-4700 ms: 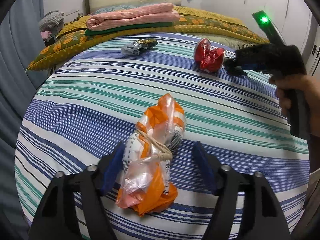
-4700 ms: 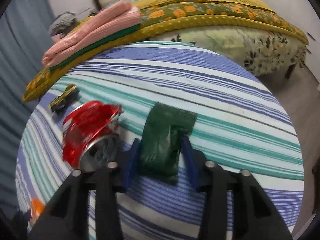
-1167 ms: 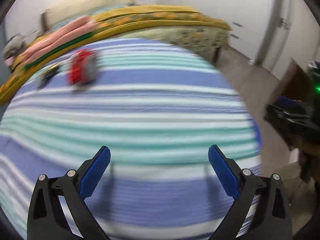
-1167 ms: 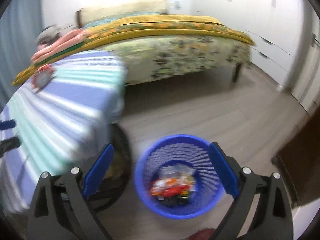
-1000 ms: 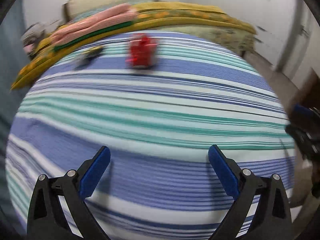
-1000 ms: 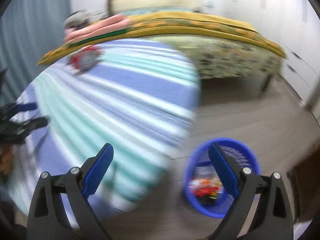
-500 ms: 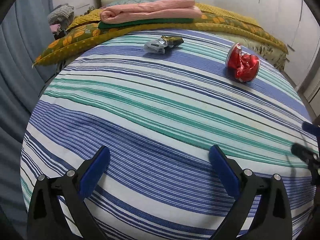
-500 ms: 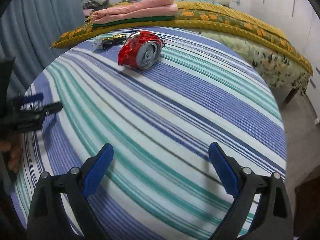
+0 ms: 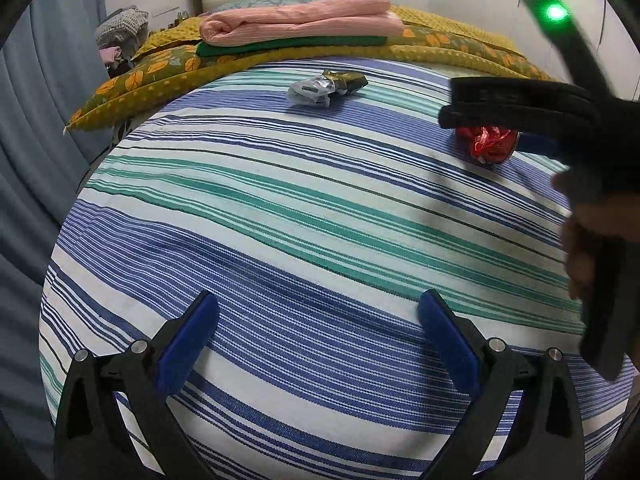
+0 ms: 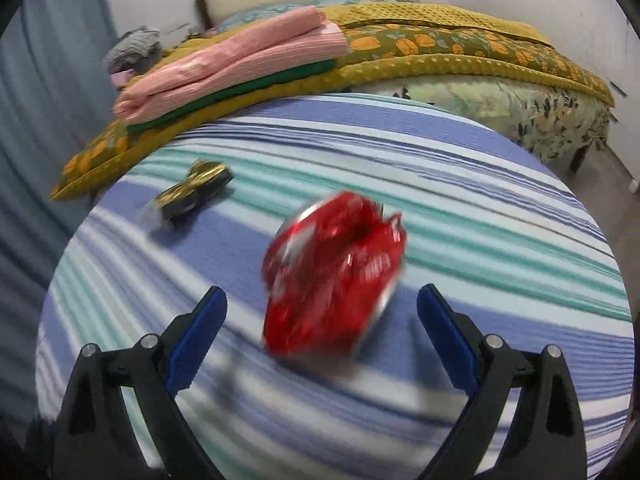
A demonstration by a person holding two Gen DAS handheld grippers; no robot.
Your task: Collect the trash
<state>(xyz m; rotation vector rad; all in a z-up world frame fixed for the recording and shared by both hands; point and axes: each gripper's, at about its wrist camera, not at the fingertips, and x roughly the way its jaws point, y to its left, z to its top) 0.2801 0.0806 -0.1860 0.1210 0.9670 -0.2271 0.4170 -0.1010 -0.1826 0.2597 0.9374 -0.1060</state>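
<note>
Left wrist view, gripper: my left gripper (image 9: 318, 330) hangs wide apart and empty over the striped table cover (image 9: 280, 208), with nothing between its fingers.
Left wrist view, trash: a crumpled silver-and-dark wrapper (image 9: 326, 85) lies near the far edge; the crushed red can (image 9: 490, 143) sits to the right, partly hidden behind my other tool.
Left wrist view, reading: I judge this side is held low and out of the way so the other can work.
Right wrist view, gripper: my right gripper (image 10: 322, 318) is spread wide and empty, with the can (image 10: 334, 276) centred just ahead, not yet between the pads.
Right wrist view, why: I line up on the can's middle so both fingers can close evenly on it.
Right wrist view, caution: the picture is blurred, so the exact gap is hard to tell.
</note>
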